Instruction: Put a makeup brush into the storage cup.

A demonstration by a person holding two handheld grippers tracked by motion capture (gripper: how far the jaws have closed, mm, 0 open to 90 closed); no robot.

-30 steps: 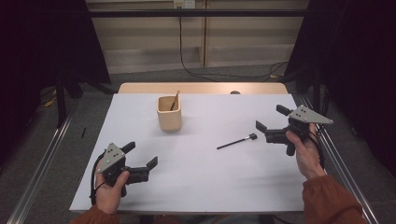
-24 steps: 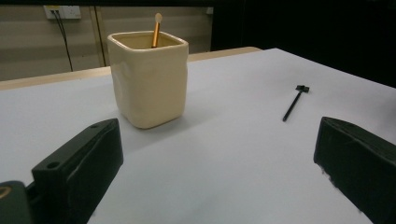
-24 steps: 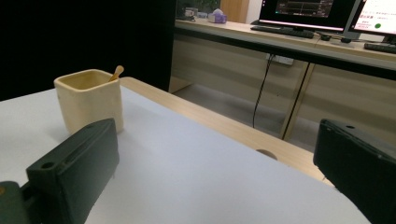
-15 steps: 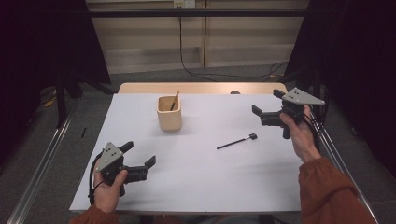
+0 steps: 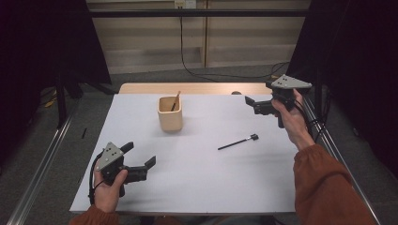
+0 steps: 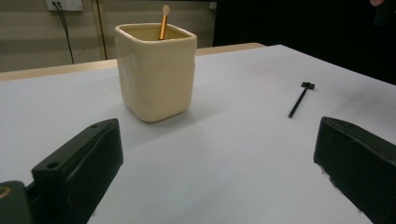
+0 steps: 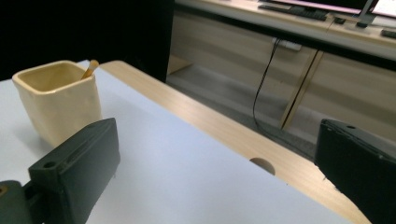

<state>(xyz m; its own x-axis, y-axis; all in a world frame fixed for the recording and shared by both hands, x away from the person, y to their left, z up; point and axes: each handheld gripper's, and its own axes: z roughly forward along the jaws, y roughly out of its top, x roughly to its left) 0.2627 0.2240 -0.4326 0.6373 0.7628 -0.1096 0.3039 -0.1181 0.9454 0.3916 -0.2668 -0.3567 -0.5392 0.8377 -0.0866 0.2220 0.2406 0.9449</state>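
Note:
A cream square cup [image 5: 170,114] stands on the white table sheet [image 5: 202,173] at the back middle, with an orange-handled stick [image 5: 175,101] leaning inside it. A thin black tool [image 5: 238,142] lies flat to the cup's right. My left gripper [image 5: 140,154] rests low at the front left, open and empty; its view looks at the cup [image 6: 156,70], the stick [image 6: 163,21] and the black tool [image 6: 301,98]. My right gripper [image 5: 252,105] is held up at the back right, open and empty, with the cup [image 7: 58,100] to its left.
A bare wooden strip [image 5: 197,88] runs along the table's far edge, with a round hole [image 7: 262,164] in it. A metal rail [image 5: 37,173] lines the left side. A black cable [image 5: 197,70] trails over the floor behind the table.
My right gripper has risen and moved toward the far right of the table, away from the black tool. The left gripper has stayed almost still.

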